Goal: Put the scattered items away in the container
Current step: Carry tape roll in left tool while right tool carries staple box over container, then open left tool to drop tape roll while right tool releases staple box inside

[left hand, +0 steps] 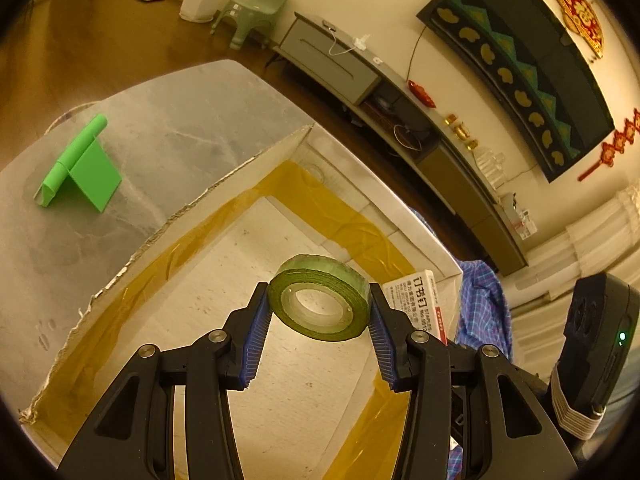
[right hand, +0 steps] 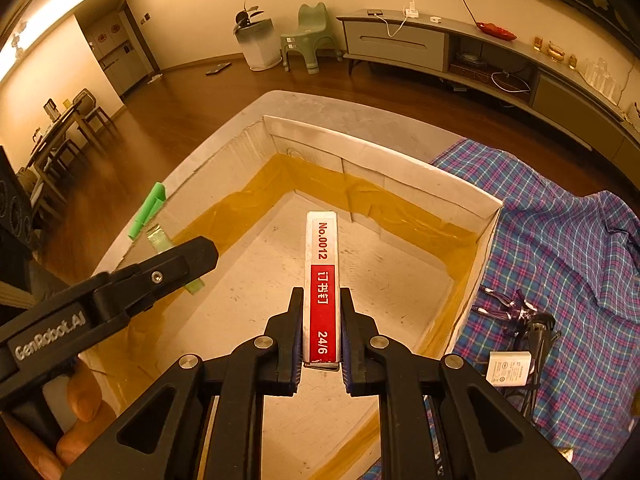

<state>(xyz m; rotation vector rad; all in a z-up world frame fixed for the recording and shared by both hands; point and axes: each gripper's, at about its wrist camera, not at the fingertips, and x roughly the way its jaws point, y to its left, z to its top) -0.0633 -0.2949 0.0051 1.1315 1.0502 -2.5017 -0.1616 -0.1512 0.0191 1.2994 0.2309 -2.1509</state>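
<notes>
A green tape roll [left hand: 320,304] hangs over the open white box [left hand: 224,184], and my left gripper [left hand: 319,292] is shut on it, blue pads pressing on both sides. In the right wrist view my right gripper [right hand: 321,294] is shut on a white and red staple box [right hand: 322,272], held lengthwise above the floor of the box [right hand: 380,160]. The staple box [left hand: 420,304] also shows just right of the tape in the left wrist view. A finger of the left gripper [right hand: 176,264] reaches in from the left, with the tape roll [right hand: 160,240] seen edge on behind it.
Yellow tape lines the bottom edges inside the box. A green folded stand [left hand: 80,168] sits on the grey table left of the box. A plaid cloth [right hand: 560,240] lies to the right, with a purple item [right hand: 508,308] and a white adapter [right hand: 508,368] on it.
</notes>
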